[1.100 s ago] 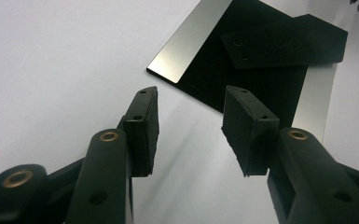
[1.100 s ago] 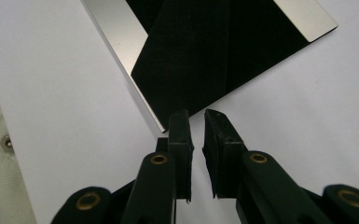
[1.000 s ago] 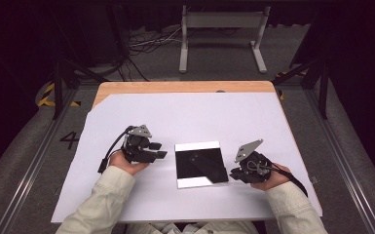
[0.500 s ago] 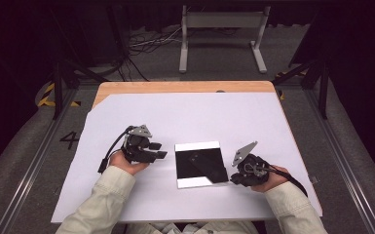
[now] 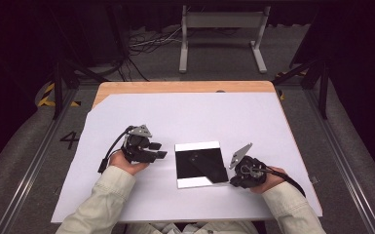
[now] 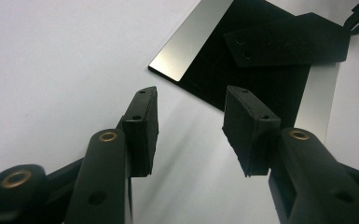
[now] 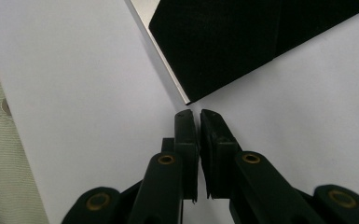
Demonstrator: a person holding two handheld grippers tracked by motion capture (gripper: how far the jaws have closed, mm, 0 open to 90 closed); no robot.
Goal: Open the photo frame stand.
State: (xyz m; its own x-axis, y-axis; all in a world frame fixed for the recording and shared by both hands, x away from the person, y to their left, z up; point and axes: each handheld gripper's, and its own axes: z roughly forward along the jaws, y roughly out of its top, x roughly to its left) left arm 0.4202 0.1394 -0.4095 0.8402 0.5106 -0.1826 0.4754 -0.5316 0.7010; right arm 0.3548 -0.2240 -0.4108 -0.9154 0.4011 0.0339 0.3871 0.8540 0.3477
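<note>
Table (image 5: pixel 126 88): wooden top, most of it under a white sheet (image 5: pixel 195 117). Bare wood shows along the far edge. A small dark mark (image 5: pixel 220 91) sits at that far edge, well apart from your work.

Beyond the table: cables (image 5: pixel 141 46) on the floor and a grey metal stand (image 5: pixel 221 34). Nothing lies between your grippers and the plate.

Plate (image 5: pixel 199 164): a flat, shiny, near-square sheet, lying on the white sheet near your edge, between your two hands. Its sides run almost square to the table, turned slightly; no clear long axis. Its face mirrors the dark room and your right gripper.

Left gripper (image 5: pixel 158 150): just left of the plate, jaws pointing at its left edge, spread wide, nothing between them. In the left gripper view (image 6: pixel 191 133) the plate's (image 6: pixel 242 74) corner lies just ahead, apart from the pads.

Right gripper (image 5: pixel 234 179): at the plate's near right corner. Its jaws have just been closing and are nearly pressed together, a thin gap left (image 7: pixel 198 122), nothing in it; the plate's corner (image 7: pixel 224 51) lies just ahead of the tips.
</note>
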